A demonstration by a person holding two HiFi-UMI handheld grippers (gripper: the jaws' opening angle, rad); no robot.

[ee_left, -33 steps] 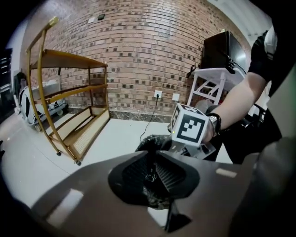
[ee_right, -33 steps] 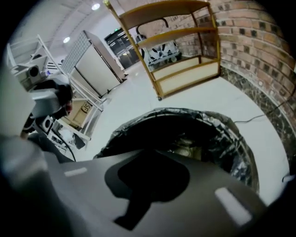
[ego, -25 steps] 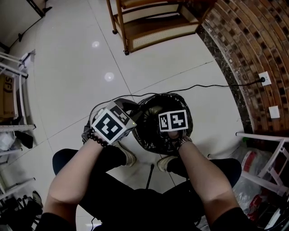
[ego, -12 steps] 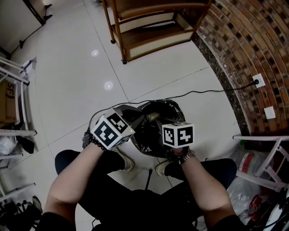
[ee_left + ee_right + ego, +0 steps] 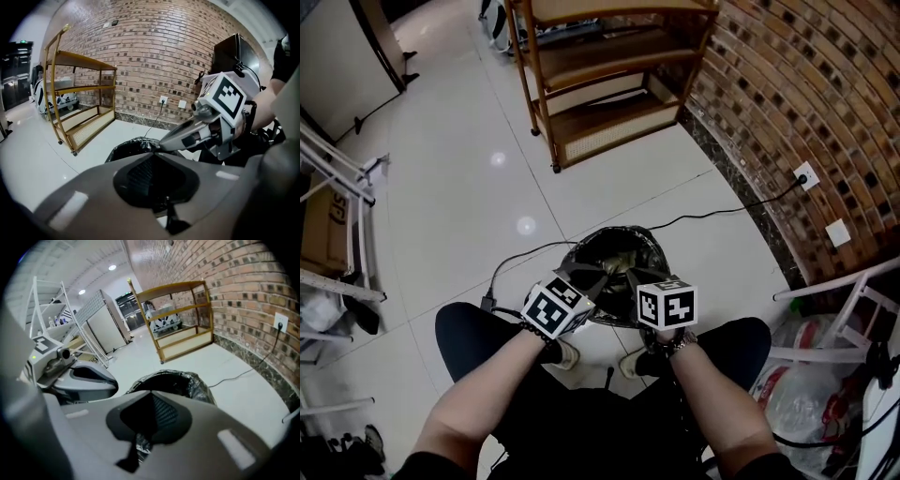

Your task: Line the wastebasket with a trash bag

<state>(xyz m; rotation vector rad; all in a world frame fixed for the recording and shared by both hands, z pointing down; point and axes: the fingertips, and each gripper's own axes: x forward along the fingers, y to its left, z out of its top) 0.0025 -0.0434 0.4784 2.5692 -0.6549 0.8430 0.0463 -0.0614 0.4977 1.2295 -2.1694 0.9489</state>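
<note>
**Seat the near edge over the rim**

The left tool (image 5: 153, 157), whose jaws have just been closing, and the right tool (image 5: 151, 394) are both clenched. Each seems to pinch a thin strip of the black trash bag (image 5: 190, 380) above the near rim of the wastebasket (image 5: 654, 251) (it stands on the floor by the person's feet). Draw the film outward evenly, then down over the rim, without tearing. The marker cubes hide the near rim, and the basket's depth is dark.

left gripper (image 5: 600, 275) just closed, right gripper (image 5: 627, 273) shut

No legible txt/labels in any view.
</note>
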